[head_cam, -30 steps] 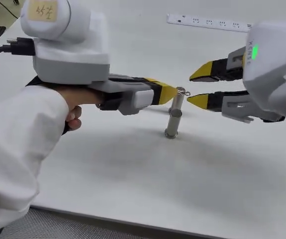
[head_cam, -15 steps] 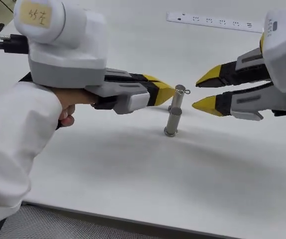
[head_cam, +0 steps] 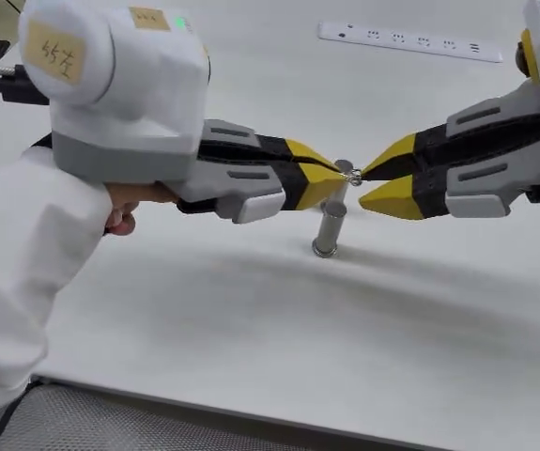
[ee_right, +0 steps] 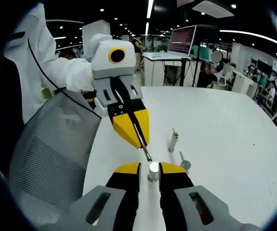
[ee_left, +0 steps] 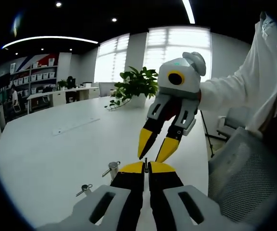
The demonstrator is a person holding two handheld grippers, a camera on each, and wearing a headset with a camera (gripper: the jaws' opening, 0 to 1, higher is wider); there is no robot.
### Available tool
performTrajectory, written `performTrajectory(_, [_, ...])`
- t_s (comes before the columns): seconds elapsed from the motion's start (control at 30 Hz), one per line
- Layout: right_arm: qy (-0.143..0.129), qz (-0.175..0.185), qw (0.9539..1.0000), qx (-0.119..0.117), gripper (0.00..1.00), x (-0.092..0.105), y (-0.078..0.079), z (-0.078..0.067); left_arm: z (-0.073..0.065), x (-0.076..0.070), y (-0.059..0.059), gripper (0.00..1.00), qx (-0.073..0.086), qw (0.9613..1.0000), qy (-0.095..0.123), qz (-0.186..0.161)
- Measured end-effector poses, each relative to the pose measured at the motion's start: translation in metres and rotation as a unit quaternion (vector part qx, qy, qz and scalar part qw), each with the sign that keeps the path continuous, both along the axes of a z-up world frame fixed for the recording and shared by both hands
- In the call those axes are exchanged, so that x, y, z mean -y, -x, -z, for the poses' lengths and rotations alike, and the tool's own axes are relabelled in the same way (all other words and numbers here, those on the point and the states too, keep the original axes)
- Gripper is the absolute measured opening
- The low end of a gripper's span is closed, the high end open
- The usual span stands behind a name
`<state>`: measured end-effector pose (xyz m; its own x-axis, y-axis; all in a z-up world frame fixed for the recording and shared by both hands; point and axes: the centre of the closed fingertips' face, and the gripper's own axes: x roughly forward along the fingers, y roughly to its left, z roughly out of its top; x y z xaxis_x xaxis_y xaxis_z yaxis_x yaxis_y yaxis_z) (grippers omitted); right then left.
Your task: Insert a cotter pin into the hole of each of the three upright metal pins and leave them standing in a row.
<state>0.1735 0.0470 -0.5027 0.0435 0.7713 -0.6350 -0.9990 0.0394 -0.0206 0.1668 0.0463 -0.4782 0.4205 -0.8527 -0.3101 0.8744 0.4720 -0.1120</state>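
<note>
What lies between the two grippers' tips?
The top of the metal pin and the cotter pin, seen in head and right gripper views.

R hand-held gripper [head_cam: 363, 187] has come in from the right. 1 s ago its yellow tips stood apart from the upright pin [head_cam: 328, 225]; now they sit just beside the pin's top, with the upper tip nearly meeting the tip of the L hand-held gripper [head_cam: 344, 177]. The gap betw. its jaws looks narrower than before, though they're still parted. L hand-held gripper, clamped on the cotter pin [head_cam: 354, 177], has edged fwd a little, so its tip now overlaps the pin's top in head view.
</note>
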Motion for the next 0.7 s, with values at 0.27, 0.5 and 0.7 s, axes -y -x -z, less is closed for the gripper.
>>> performTrajectory(0.27, [0.001,-0.022,0.9997,-0.008,0.06,-0.006,0.013,0.001,0.000,0.003,0.005,0.00,0.003,0.9998,-0.006,0.019])
performTrajectory(0.5, [0.002,-0.030,0.9995,-0.010,0.01,-0.007,0.015,0.002,-0.001,0.004,0.007,0.00,0.009,0.9993,-0.011,0.034])
performTrajectory(0.7, [0.006,-0.039,0.9989,-0.023,0.00,-0.005,0.021,0.001,0.001,0.004,0.010,0.00,0.012,0.9985,-0.019,0.050])
